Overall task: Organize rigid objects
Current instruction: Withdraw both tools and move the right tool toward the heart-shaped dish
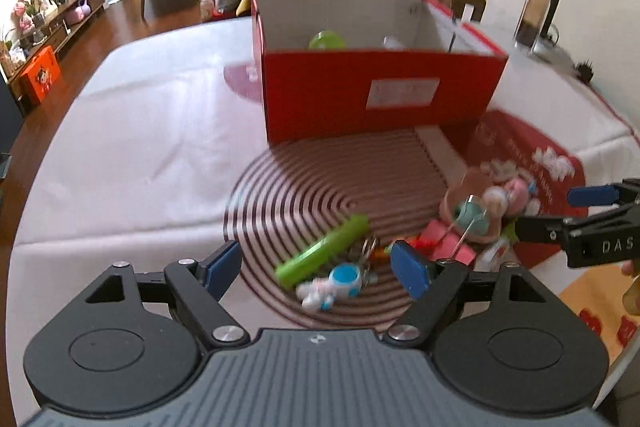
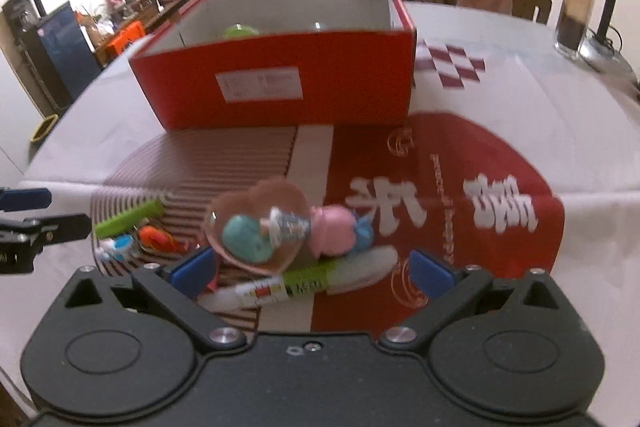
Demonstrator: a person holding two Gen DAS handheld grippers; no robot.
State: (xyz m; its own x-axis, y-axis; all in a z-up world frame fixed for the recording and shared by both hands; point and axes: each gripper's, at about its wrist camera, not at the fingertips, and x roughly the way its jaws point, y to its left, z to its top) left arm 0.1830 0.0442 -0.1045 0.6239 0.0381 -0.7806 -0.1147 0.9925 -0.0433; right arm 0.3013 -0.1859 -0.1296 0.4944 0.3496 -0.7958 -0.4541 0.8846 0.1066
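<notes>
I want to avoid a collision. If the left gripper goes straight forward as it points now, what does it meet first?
Probably the small white and blue toy figure, lying between the open left gripper fingers, with the green bar just behind. Depth is unclear in the blurred image.

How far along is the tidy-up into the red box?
Early. Done: a green round object already sits in the red cardboard box. In hand: nothing; left gripper and right gripper are open. Left: green bar, astronaut toy, pink heart-shaped case, pen.
</notes>
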